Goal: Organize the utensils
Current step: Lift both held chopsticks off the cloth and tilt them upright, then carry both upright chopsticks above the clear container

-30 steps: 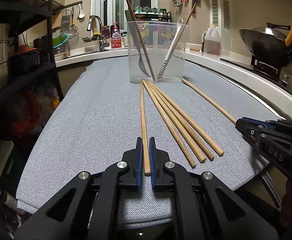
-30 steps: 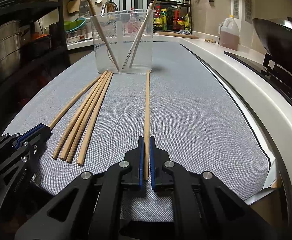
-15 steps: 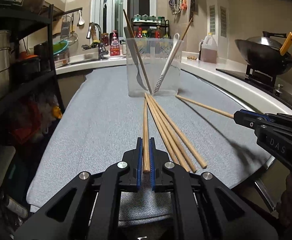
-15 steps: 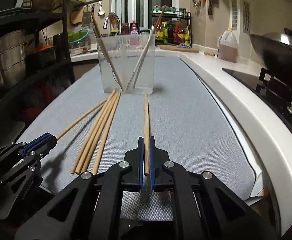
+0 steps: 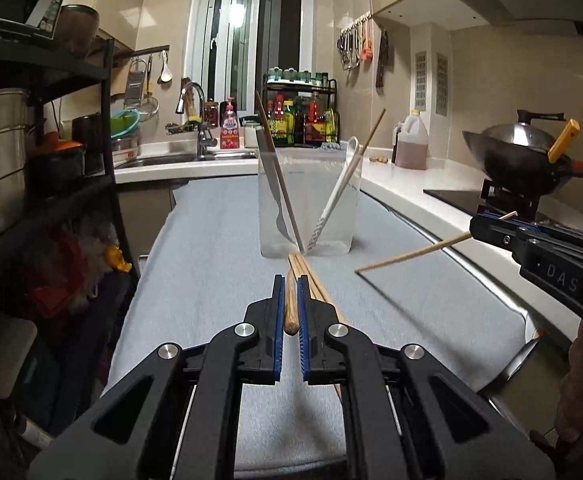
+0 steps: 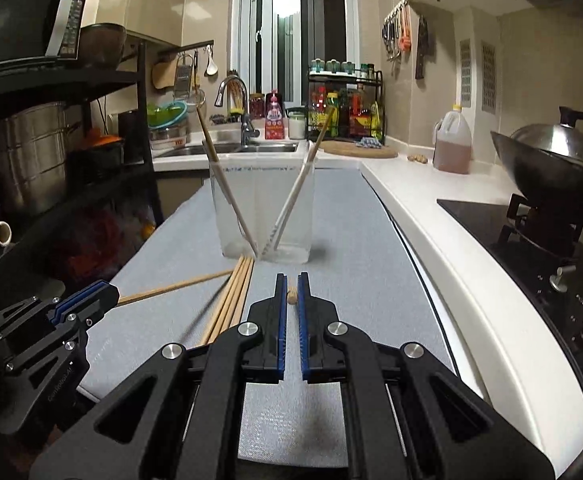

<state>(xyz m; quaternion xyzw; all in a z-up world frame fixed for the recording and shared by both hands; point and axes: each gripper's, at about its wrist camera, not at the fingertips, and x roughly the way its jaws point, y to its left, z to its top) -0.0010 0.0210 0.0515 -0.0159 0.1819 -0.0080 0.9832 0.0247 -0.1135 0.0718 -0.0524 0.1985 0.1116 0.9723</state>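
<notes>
Your left gripper is clamped on a round wooden chopstick, and your right gripper pinches another wooden chopstick; both are held clear of the grey cloth-covered worktop. Ahead, mid-worktop, stands the clear plastic container with utensils leaning inside. A bundle of loose chopsticks lies in front of it, between your grippers.

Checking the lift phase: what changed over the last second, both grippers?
Both grippers rose, each lifting its chopstick off the cloth: the left gripper shut on its chopstick, the right gripper on its chopstick. No grasp or release. The remaining chopsticks on the grey cloth and the clear container stayed put.
</notes>
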